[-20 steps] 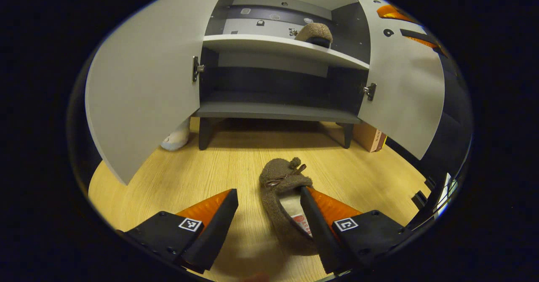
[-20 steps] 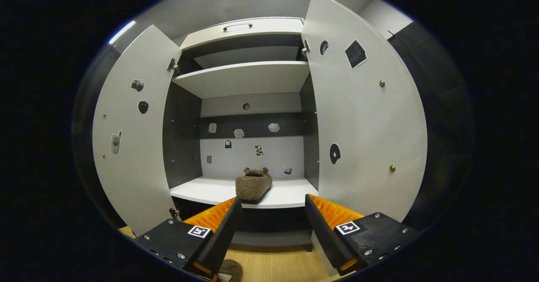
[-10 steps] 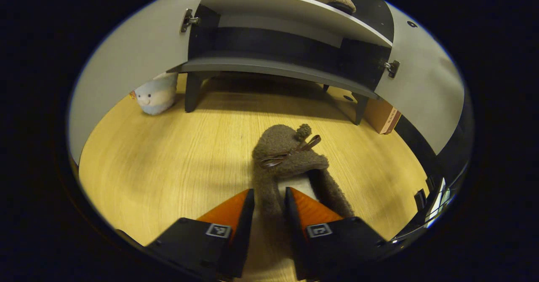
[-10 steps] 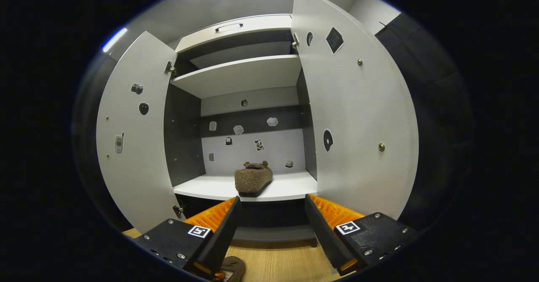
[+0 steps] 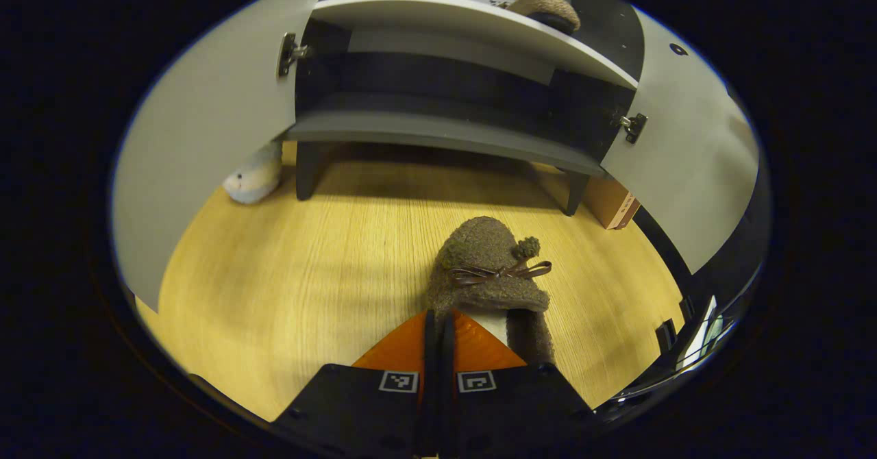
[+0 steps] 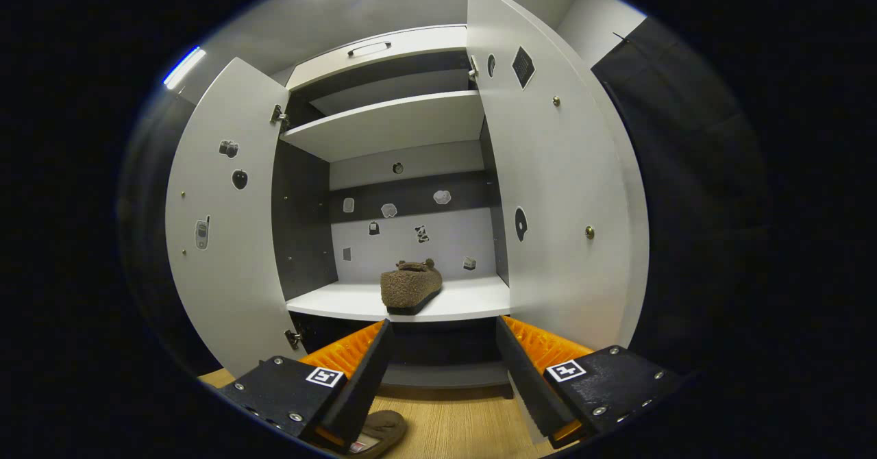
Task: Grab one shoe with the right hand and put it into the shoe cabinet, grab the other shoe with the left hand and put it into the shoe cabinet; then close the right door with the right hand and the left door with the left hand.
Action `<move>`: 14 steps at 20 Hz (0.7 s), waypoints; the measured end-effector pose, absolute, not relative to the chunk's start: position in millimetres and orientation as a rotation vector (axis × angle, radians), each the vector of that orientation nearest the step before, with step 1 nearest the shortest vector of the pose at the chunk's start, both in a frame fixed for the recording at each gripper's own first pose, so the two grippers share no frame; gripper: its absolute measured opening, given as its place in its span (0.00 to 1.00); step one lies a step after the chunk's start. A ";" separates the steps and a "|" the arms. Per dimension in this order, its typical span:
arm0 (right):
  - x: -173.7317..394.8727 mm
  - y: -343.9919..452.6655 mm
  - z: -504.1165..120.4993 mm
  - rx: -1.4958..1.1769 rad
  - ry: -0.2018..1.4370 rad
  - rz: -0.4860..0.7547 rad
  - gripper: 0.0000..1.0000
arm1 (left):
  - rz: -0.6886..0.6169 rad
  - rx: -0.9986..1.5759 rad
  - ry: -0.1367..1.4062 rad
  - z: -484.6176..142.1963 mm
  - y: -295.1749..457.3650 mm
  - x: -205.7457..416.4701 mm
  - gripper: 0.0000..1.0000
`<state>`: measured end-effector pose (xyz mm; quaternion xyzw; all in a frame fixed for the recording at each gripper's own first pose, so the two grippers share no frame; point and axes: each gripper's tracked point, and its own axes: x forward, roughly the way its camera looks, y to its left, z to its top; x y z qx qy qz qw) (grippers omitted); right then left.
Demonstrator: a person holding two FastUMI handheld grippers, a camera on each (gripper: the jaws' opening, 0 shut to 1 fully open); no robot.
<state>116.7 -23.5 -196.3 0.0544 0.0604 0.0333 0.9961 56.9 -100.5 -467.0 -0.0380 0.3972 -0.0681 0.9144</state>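
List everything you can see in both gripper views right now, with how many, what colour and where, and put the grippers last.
Shoe on the floor: one, brown fuzzy with a bow, on the wooden floor before the cabinet, its left side wall pinched by the left gripper.
Shoe on the shelf: one, brown fuzzy, on the white middle shelf.
Shoe cabinet: one, white and dark grey, on legs.
Cabinet doors: two, white, both open, left door, right door.
Stickers: several, small, on the back panel and doors.
Plush toy: one, pale, on the floor by the cabinet's left leg.
Box: one, brown, beside the right leg.
Left gripper: one, black and orange, shut on the floor shoe's wall.
Right gripper: one, black and orange, open, empty.
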 end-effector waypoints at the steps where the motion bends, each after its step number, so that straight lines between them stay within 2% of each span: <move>1: 112.8 -23.3 -192.7 0.109 0.113 0.069 0.92 | -0.139 -0.044 0.786 -454.3 -100.0 63.5 0.07; 4: 103.4 -24.0 -183.7 0.106 0.096 0.075 0.92 | -0.152 0.009 0.727 -424.8 -93.4 68.5 0.07; 9: 81.8 -33.2 -167.6 0.118 0.069 0.071 0.92 | -0.187 -0.131 0.730 -366.7 -83.3 59.6 0.07; 14: 57.2 -43.0 -146.7 0.118 0.033 0.062 0.92 | -0.179 -0.159 0.627 -304.1 -83.4 89.7 0.07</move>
